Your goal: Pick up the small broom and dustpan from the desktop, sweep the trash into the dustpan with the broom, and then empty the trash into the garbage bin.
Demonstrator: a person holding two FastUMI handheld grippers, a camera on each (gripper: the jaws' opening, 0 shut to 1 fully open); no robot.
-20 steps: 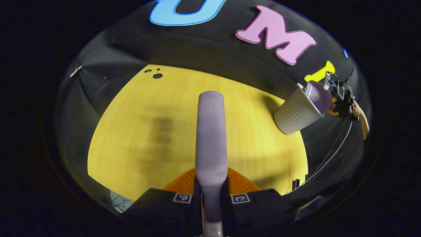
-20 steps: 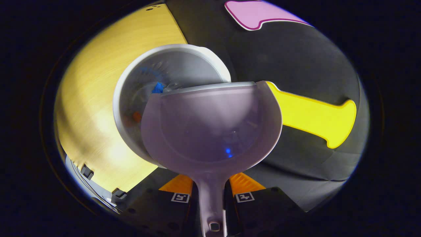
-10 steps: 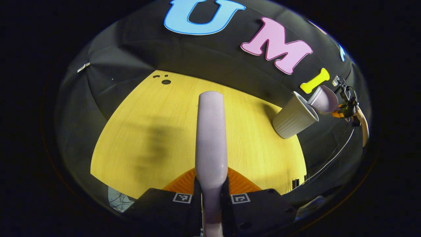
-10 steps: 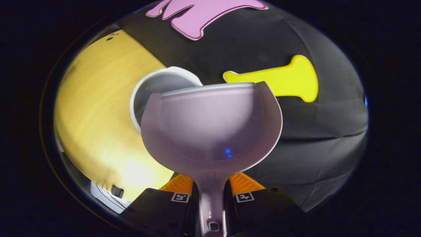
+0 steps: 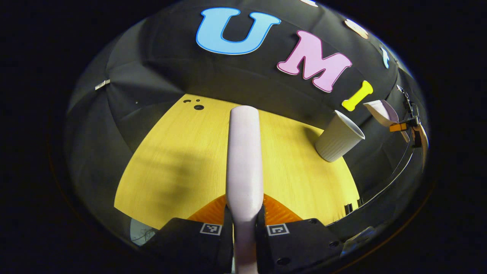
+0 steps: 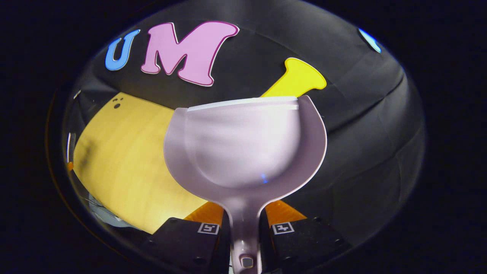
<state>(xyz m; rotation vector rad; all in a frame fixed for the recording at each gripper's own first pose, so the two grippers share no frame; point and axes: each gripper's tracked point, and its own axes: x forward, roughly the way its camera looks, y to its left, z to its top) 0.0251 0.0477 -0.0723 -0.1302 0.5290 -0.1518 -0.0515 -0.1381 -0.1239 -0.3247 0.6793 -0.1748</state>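
Observation:
A pale lilac broom [image 5: 243, 152] sticks straight out from my left gripper [image 5: 243, 215], which is shut on its lower end above the yellow wooden desktop [image 5: 179, 167]. The lilac dustpan [image 6: 243, 144] is held by its handle in my right gripper [image 6: 243, 224]; its scoop looks bare inside. In the left gripper view the dustpan [image 5: 380, 112] hangs in the air just right of the grey ribbed garbage bin [image 5: 338, 137], carried by the right gripper [image 5: 397, 126]. The bin stands at the desktop's far right edge.
Small dark holes [image 5: 198, 107] mark the desktop's far corner. The black cloth wall rises close behind the desk. Cables [image 5: 384, 179] trail down from the right gripper past the desk's right edge. The desktop [image 6: 121, 160] lies left of the dustpan in the right gripper view.
The right gripper has drawn the dustpan up and away from the bin's mouth, and the bin has slipped out of the right gripper view. The left gripper holds the broom almost still.

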